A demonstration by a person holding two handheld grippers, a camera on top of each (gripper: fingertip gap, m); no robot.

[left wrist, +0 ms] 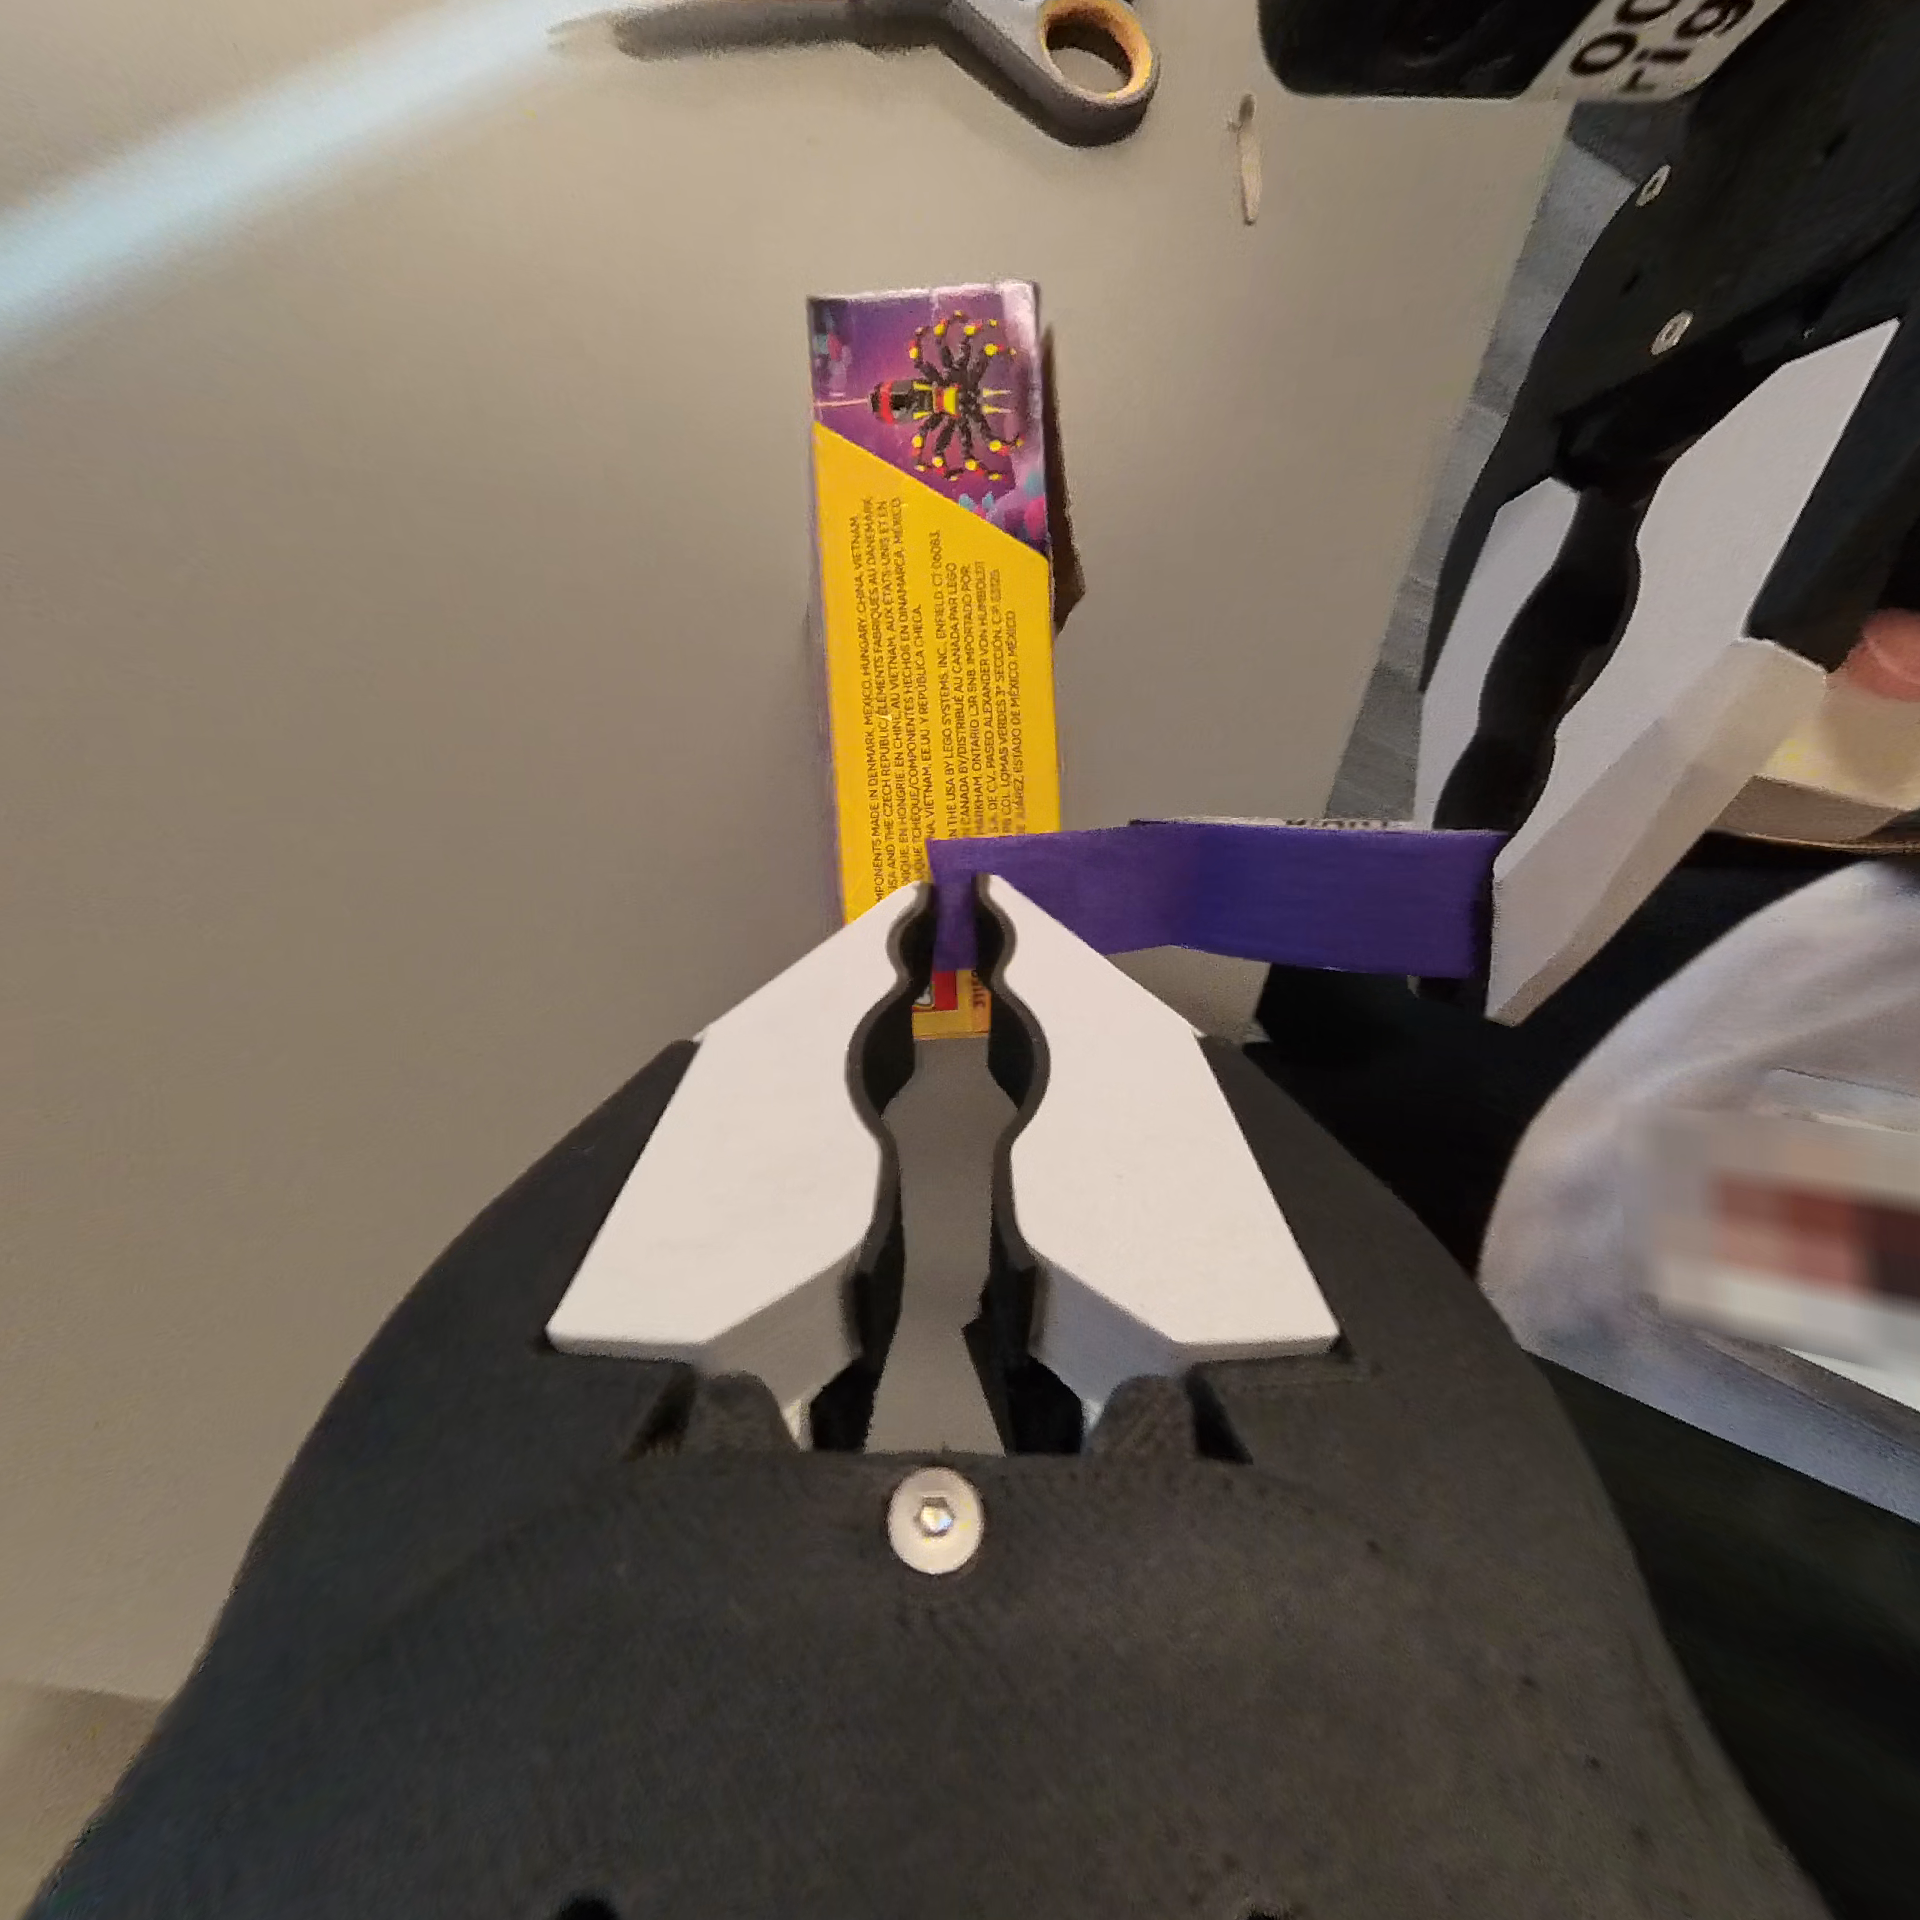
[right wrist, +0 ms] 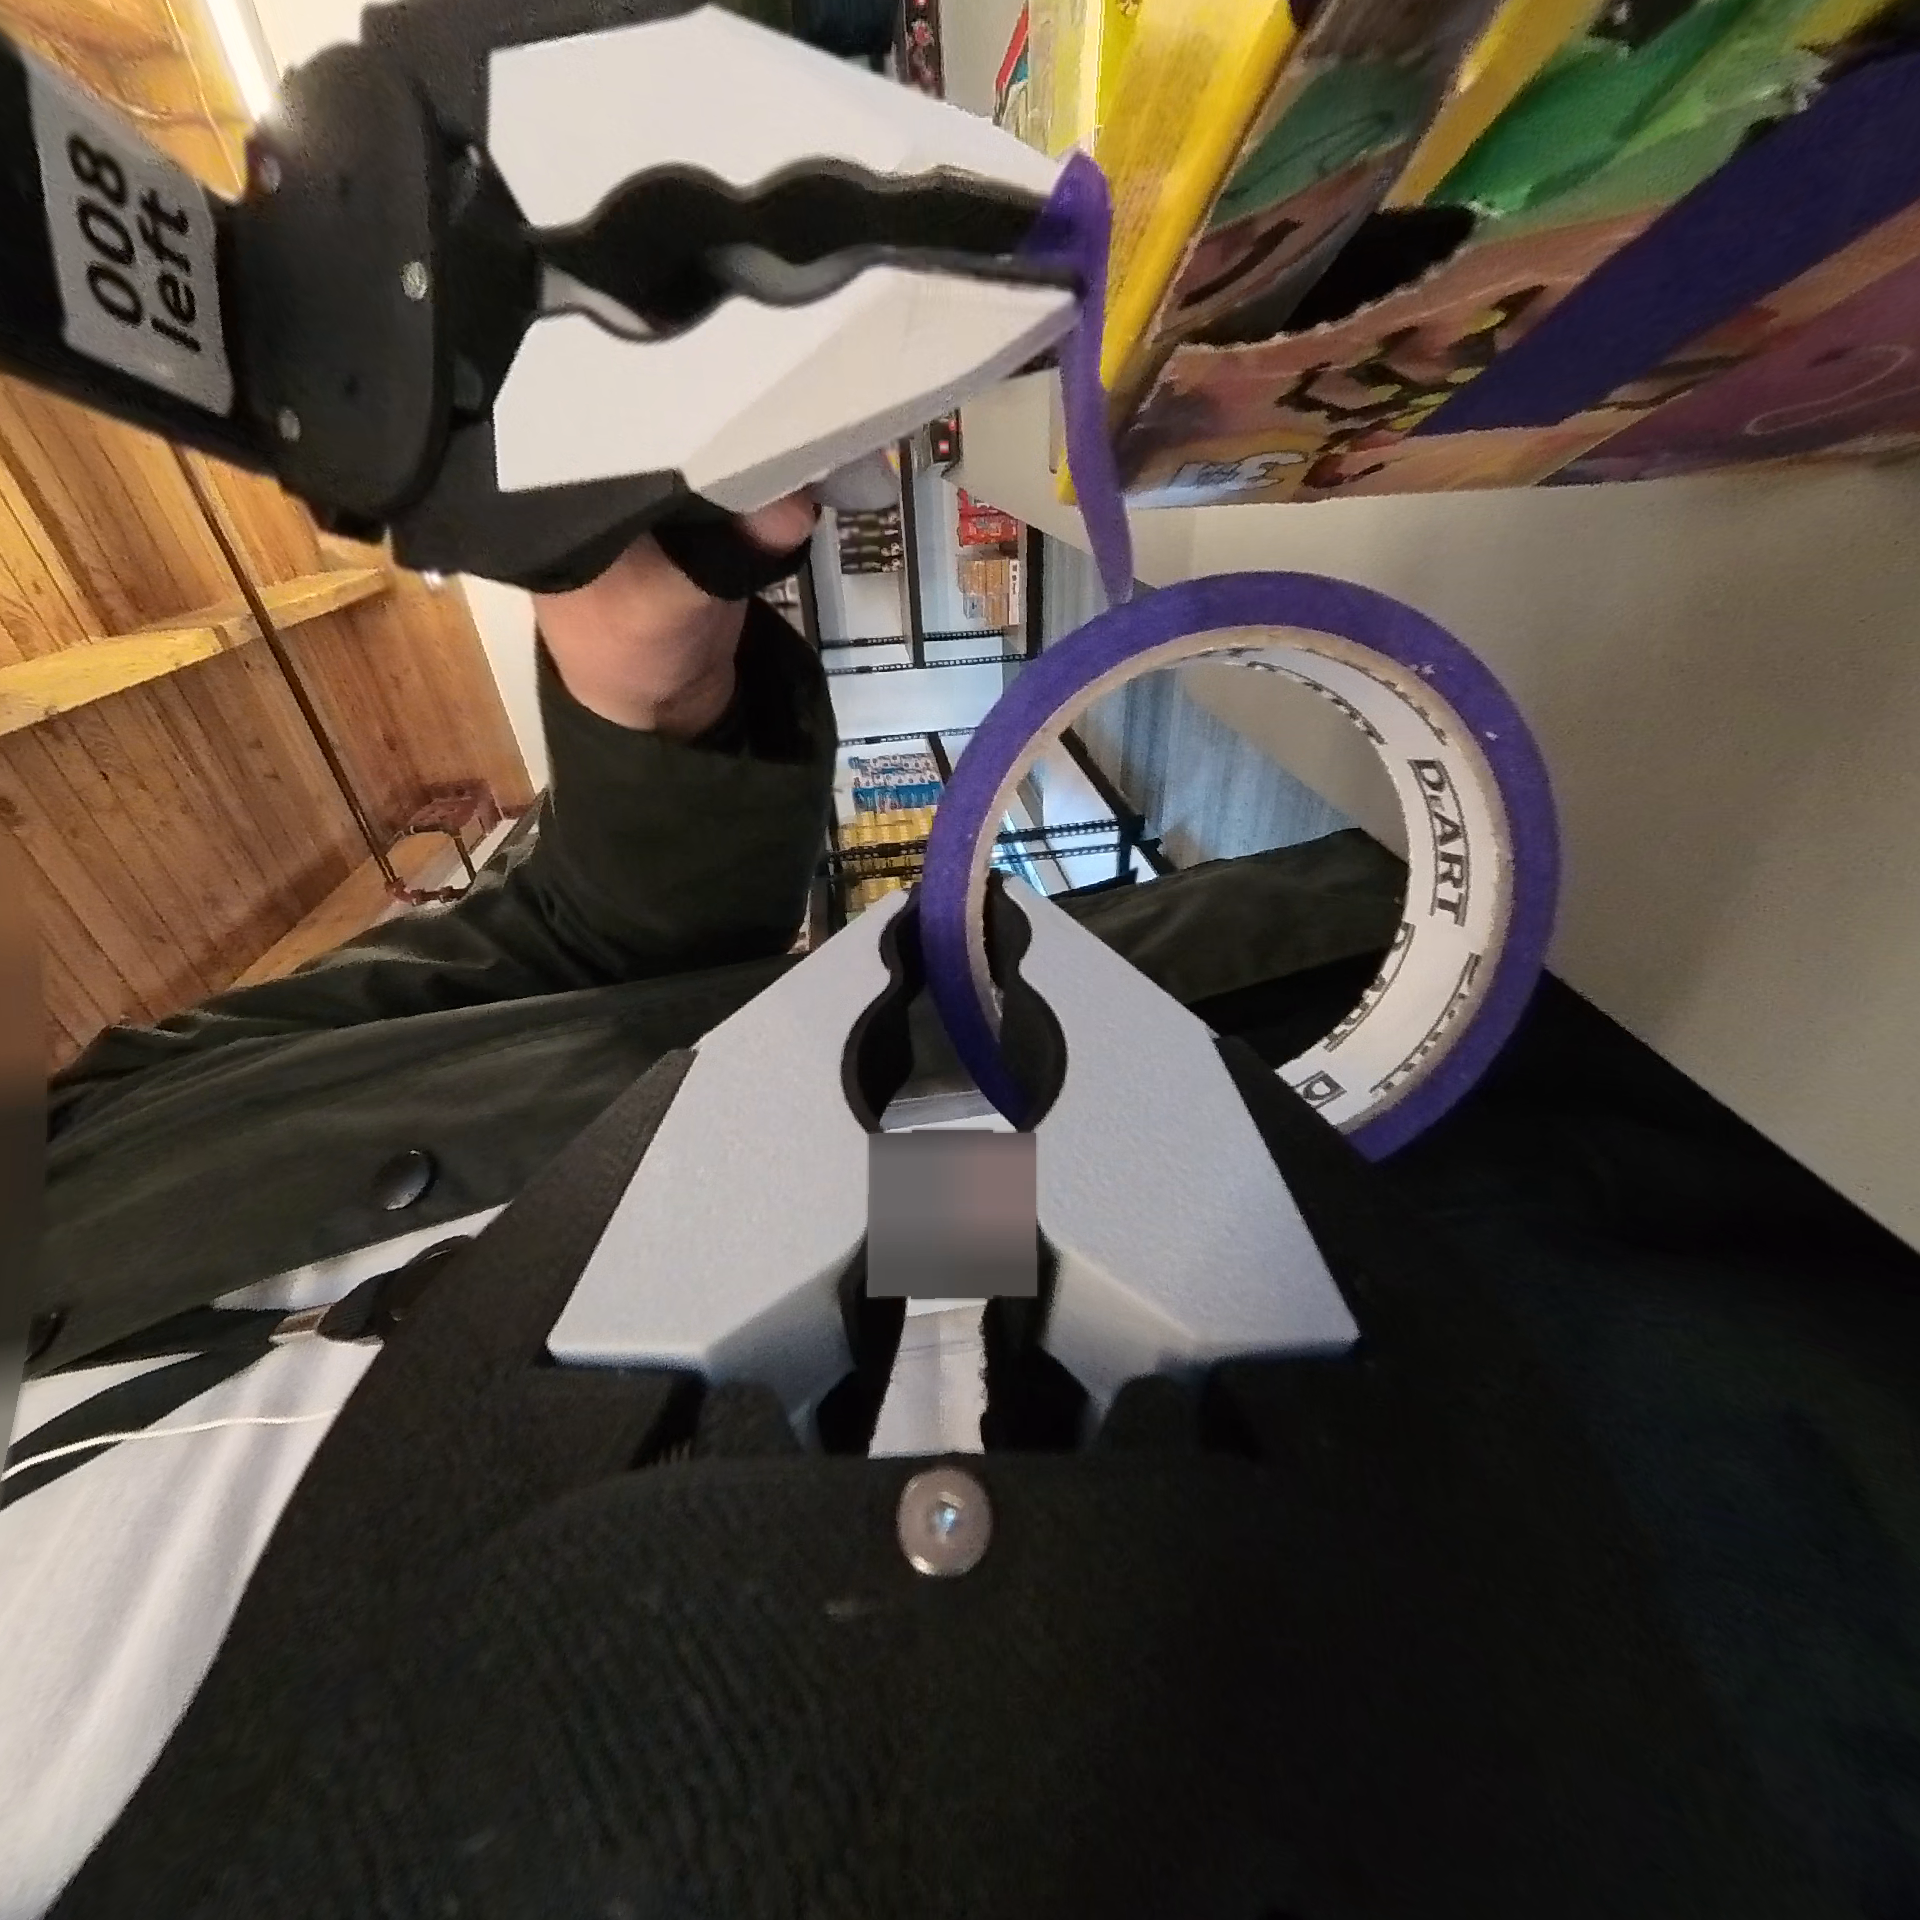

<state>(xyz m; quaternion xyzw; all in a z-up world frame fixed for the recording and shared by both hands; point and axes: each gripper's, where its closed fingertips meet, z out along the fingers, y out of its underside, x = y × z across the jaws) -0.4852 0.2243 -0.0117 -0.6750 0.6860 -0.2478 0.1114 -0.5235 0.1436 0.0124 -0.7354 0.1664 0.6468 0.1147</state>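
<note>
We see a plain grey bench filling most of the left wrist view. At its far edge lie a grey tool with a ring-shaped handle and, just beside it, a small pale sliver. In the right wrist view the room shows behind: a wall of wooden planks on one side and, farther off, black wire shelves stocked with small boxes too distant to make out.

A narrow yellow and purple cardboard box, printed with a picture and small writing, lies on the bench straight ahead of the left gripper. What is inside it we cannot tell.

The left gripper's white jaws are closed on the free end of a purple tape strip, which runs sideways to the right gripper. In the right wrist view, the right gripper has its jaws closed on the rim of a purple tape roll with a white cardboard core. The strip rises from the roll, passing close by the box's edge, up to the left gripper. A person in dark clothing holds both tools.
</note>
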